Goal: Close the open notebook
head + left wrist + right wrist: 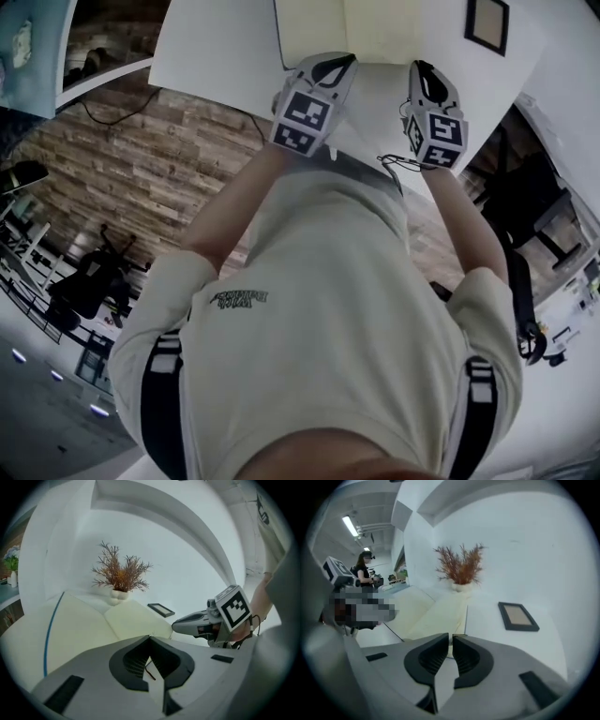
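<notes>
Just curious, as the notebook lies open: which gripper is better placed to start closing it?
Probably right: the right gripper, jaws opening and empty, faces the notebook's outer edge; the left gripper points nearer the spine.

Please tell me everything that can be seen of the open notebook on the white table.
The notebook lies open on the white table, two pages spread either side of a centre fold. The paper looks cream, blank and matt. A thin blue line runs along the left page's outer edge. Nothing lies on the pages that show. A vase of dried twigs stands just beyond its far edge; a small dark frame lies to its right, apart from it.
</notes>
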Demonstrator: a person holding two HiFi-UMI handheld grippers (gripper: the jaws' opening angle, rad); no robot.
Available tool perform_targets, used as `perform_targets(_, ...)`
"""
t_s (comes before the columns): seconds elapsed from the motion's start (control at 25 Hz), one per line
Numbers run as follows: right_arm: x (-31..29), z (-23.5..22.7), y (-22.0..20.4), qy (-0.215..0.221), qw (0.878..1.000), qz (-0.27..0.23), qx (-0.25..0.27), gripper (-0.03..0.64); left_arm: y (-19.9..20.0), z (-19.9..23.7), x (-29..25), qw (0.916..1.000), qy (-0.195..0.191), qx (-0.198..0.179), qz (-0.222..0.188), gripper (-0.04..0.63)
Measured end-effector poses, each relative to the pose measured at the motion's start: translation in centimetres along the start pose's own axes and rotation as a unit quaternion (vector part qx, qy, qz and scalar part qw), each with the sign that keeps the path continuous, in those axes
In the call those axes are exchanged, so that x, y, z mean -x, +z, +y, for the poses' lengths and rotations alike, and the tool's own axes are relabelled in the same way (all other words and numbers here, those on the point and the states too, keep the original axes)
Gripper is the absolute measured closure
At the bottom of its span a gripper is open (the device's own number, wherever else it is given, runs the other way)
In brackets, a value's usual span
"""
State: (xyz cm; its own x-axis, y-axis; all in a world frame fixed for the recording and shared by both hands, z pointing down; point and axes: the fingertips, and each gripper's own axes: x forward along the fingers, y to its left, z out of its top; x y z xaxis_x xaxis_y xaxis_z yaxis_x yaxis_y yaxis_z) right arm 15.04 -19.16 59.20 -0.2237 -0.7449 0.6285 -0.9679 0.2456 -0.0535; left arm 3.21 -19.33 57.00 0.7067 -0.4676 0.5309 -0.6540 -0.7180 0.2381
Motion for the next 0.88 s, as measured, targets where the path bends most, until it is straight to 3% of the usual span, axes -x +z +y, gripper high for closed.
perform_targets(0.2,-2.2,-1.6,-2.2,0.003,0.999,0.031,-0.013,0.571,-1.0,-0.1,-1.4,0.9998,0.003,0.006,0.017,0.581)
perform_targets(0.32,-1.0,-0.1,0.9,0.015,1.000,-0.002,-0.001,0.517,-0.3,0.6,-0.3,0.9998,0.013,0.013,0.006,0.581)
perform_targets(0.44,0.7,3.9,5.4,0.074,0.996,-0.054,0.020,0.517,0.8,1.7,1.7,0.9989,0.038,0.027,-0.011,0.582)
perform_targets(0.64,1.4,13.2,10.1,0.182,0.966,-0.122,0.137,0.517,1.2,5.5,5.9,0.9937,0.092,0.053,-0.037,0.581)
perform_targets(0.76,0.6,17.6,9.5,0.226,0.948,-0.112,0.195,0.490,0.4,7.5,8.3,0.9898,0.119,0.066,-0.043,0.582)
perform_targets(0.88,-0.4,20.5,7.8,0.261,0.936,-0.084,0.221,0.459,-0.8,8.7,10.1,0.9857,0.142,0.080,-0.044,0.583)
